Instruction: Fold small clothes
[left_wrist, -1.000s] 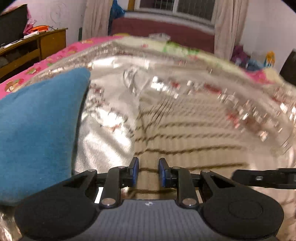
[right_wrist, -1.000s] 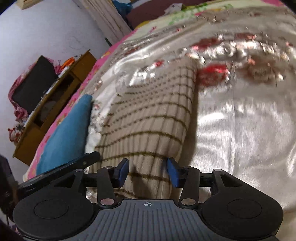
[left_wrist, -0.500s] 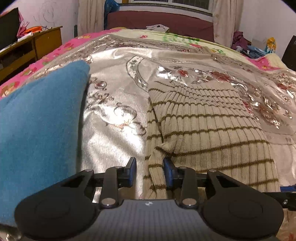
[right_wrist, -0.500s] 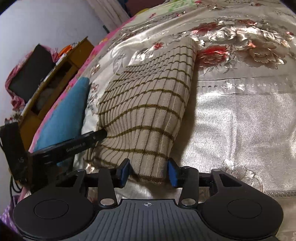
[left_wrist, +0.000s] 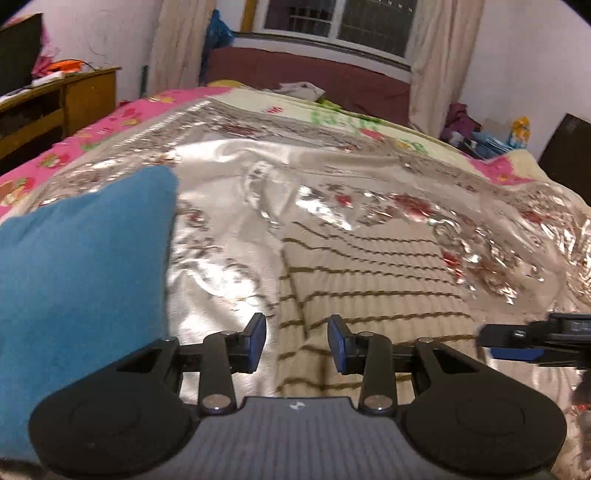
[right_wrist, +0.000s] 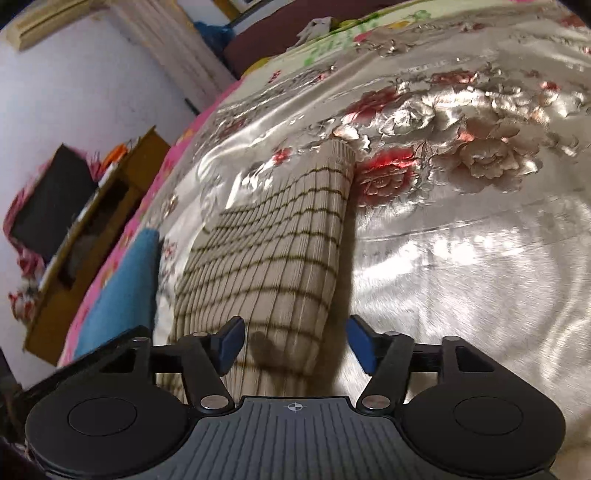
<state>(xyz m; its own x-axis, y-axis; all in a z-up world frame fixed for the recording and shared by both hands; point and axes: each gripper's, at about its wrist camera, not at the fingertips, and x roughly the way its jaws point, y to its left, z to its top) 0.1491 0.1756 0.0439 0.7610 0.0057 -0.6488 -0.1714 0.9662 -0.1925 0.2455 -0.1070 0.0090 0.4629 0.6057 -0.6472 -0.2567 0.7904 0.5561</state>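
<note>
Right gripper (right_wrist: 295, 341) opening above striped sweater (right_wrist: 273, 251)

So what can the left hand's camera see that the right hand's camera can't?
Only the left wrist view shows the window, the clutter by the far wall, and part of the right gripper at the edge. Only the right wrist view shows the big red and silver roses on the shiny bedspread to the right of the striped top, and the right gripper's jaws opening, with nothing pinched. Both show the striped top lying flat, the blue cloth to its left, the wooden cabinet and the left gripper open.
</note>
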